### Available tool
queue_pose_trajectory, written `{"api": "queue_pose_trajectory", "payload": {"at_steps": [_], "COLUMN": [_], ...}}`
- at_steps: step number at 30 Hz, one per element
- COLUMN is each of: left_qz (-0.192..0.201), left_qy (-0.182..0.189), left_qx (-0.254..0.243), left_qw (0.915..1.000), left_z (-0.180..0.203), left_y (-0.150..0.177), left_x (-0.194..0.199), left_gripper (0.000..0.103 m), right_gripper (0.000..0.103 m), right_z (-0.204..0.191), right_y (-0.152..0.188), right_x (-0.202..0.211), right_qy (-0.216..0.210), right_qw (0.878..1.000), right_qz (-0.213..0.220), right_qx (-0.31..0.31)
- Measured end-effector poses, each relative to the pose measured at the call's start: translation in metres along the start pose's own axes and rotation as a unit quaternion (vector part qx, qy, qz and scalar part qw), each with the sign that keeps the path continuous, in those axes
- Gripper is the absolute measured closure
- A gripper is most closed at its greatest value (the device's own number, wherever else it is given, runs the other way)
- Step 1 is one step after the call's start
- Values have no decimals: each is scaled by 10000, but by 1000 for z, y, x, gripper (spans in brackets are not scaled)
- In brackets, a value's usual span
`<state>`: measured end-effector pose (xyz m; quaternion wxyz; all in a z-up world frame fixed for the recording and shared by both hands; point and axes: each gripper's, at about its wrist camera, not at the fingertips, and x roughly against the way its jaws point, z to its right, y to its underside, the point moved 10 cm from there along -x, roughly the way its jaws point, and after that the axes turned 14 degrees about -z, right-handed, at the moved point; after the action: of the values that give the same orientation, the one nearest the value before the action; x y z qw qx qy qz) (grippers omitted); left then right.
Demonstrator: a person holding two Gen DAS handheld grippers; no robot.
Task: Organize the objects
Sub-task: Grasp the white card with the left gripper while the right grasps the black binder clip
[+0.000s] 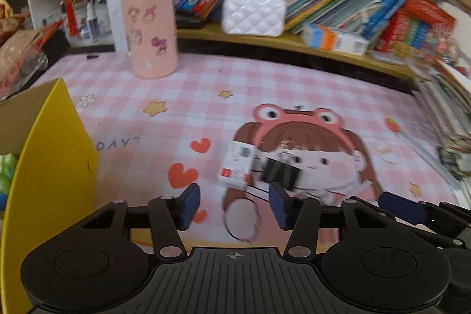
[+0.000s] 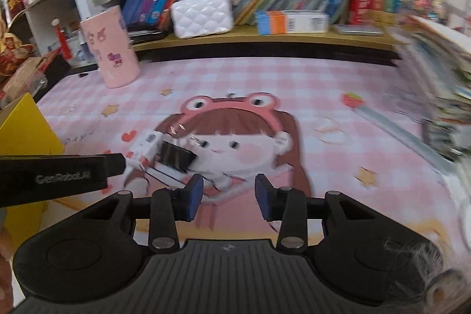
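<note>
While hovering over the pink checked mat (image 1: pixel 206 84) on the bench, both part-open and empty: left gripper (image 1: pixel 235 206), right gripper (image 2: pixel 229 197). Pointed at one target, a small white cardboard box (image 1: pixel 235 164) with a black binder clip (image 1: pixel 279 172) against it, lying mid-mat on the printed cartoon girl. Could knock together, being so close side by side. Could shove box and clip apart, or pinch only the clip's thin wire handle and lose it. Too blurred to count clips. Seen from the left wrist alone: green things inside the tall yellow cardboard box (image 1: pixel 53 167). Seen from the right wrist alone: left gripper's black lettered flank, its tip overlapping the white box — contact not certain.
</note>
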<state>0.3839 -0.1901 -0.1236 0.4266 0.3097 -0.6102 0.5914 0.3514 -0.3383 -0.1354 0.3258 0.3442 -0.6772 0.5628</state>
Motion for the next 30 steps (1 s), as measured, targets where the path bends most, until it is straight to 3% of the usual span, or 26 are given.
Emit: {"api": "queue_pose_trajectory", "payload": {"at_steps": [4,13,19,20,24,30], "left_qz": [27,-18,-68,-83,-254,-303], "left_qy": [-130,-276,-81,-50,1,-326], "left_qx": [274,429,268,236,7,-366], "left_qw": [9995,9987,9996,9997,9997,9983], "left_z": [-18,-33,-13,-9,9,21], "left_y": [-10,-21,-27,-28,-29,-24], "left_x": [-3,-12,-24,-27,-47,-69], "left_gripper": [57,56,56,56,55,61], "right_gripper": [66,65,71,79,80,81], "right_z": [-21,-51,-32,-26,-5,9], "right_y": [-17,-35,-38,-38,-38,-34], "right_x": [-31,-75,-66,-62,-45,-35], "right_qy": [-273,-429,-205,-185,-101,-50], "right_qw": [9990,9965,9974,9979,9990,9996], "right_qz": [-65,-148,-13,-3,89,84], "right_qx": [359,707,696,620,433,271]}}
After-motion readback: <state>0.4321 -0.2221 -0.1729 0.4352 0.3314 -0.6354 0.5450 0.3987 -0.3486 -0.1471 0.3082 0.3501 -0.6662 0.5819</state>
